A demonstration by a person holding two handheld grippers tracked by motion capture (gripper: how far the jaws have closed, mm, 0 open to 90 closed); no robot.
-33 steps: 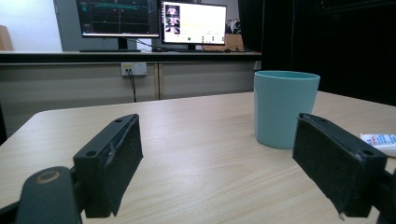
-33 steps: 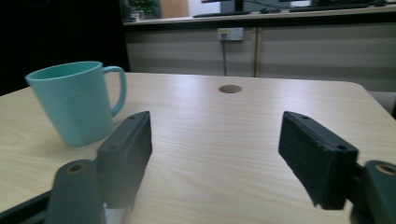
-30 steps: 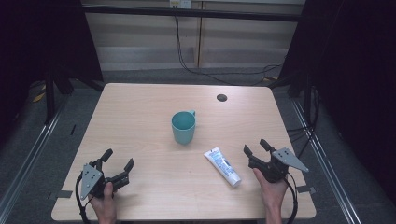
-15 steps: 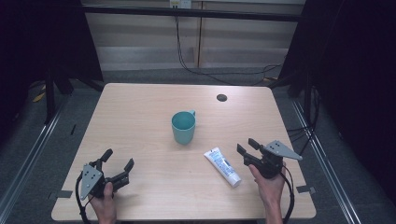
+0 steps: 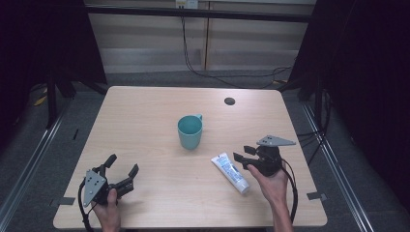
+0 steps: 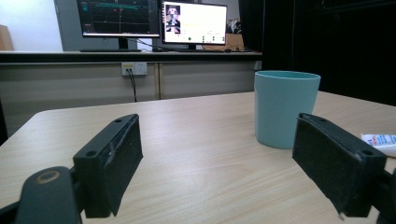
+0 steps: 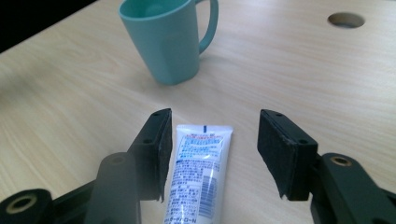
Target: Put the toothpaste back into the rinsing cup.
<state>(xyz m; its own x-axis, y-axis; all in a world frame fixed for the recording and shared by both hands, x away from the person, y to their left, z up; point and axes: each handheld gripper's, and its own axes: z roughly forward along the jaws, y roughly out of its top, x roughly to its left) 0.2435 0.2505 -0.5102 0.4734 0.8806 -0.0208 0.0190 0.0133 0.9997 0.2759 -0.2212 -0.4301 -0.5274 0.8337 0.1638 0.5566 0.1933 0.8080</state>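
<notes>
We see the table (image 5: 154,125) evenly lit from above while everything around it falls into deep darkness, and the high view is soft and slightly grainy. In the left gripper view the two monitors (image 6: 154,21) glow brightly, one nearly washed out, with the near black pads (image 6: 112,168) blurred. In the right gripper view the mug (image 7: 168,39) throws a soft shadow and the tube (image 7: 198,177) catches mild glare.
</notes>
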